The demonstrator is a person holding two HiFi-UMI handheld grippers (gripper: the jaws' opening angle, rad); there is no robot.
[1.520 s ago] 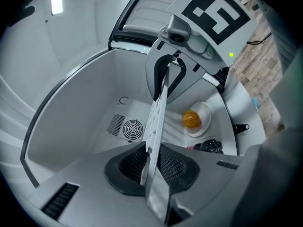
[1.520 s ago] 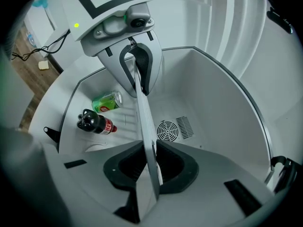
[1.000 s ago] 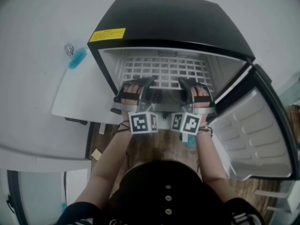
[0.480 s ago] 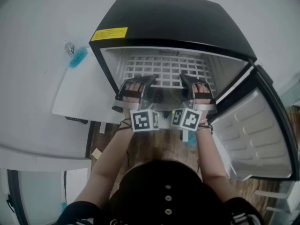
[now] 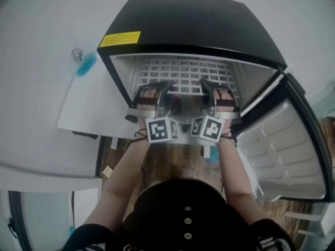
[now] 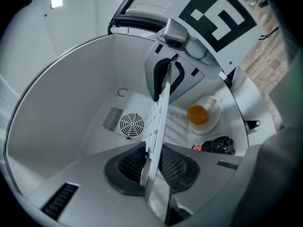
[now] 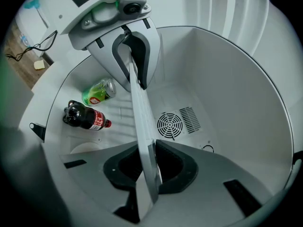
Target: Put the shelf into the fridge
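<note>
- White wire-grid shelf: front edge hidden behind left claw and right claw, head view.
- Yellow sticker on black fridge: print too small to read.
- Dark red-labelled bottle: underside hidden by left claw's grey body.
- Orange round item in pale container: identity unclear.

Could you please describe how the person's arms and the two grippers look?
The left gripper and the right gripper both have grey bodies, black ribbed pads and a white cube with black square markers. Dark straps cross each hand. The forearms are bare. The person wears a black top with small buttons.
</note>
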